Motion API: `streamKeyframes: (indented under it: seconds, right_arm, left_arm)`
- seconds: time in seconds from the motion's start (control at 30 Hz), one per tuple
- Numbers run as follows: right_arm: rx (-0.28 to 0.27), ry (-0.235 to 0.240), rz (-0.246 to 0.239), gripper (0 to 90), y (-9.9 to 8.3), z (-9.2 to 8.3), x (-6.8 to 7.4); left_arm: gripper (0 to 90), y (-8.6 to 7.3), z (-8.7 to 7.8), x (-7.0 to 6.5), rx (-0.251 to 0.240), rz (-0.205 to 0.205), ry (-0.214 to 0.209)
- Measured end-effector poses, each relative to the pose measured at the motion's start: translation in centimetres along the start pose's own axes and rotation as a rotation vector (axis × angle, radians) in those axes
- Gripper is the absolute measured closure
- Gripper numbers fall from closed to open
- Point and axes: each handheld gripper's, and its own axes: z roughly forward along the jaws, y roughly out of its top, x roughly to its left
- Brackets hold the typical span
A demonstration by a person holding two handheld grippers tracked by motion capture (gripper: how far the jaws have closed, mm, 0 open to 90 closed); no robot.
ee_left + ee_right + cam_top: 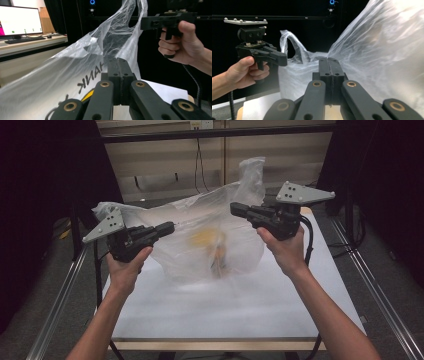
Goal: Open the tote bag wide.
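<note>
Blurring something yellow, the plastic bag (210, 235) hides both grippers' pinch points

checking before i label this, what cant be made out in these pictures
- Contents of the plastic bag: high view, a yellow shape blurred by the cloudy film; what it is cannot be told.
- Print on the bag: left gripper view, cut off by the left gripper with its jaws together.
- Whether the right gripper pinches film: right gripper view, jaws look closed, nothing clearly seen between them.
- Monitor: left gripper view, text too small.
</note>
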Motion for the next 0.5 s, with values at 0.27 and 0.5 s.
streamKeyframes:
  seconds: [0.27, 0.5]
  right_arm:
    - [-0.009, 0.008, 0.007, 90.0, 0.1, 1.7, -0.2]
    - [-0.009, 0.001, 0.006, 90.0, 0.6, 2.7, -0.5]
  left_arm:
    - [90.0, 0.2, 1.0, 1.8, 0.018, -0.028, 0.053]
    - [90.0, -1.1, 2.4, 1.9, 0.033, -0.058, 0.048]
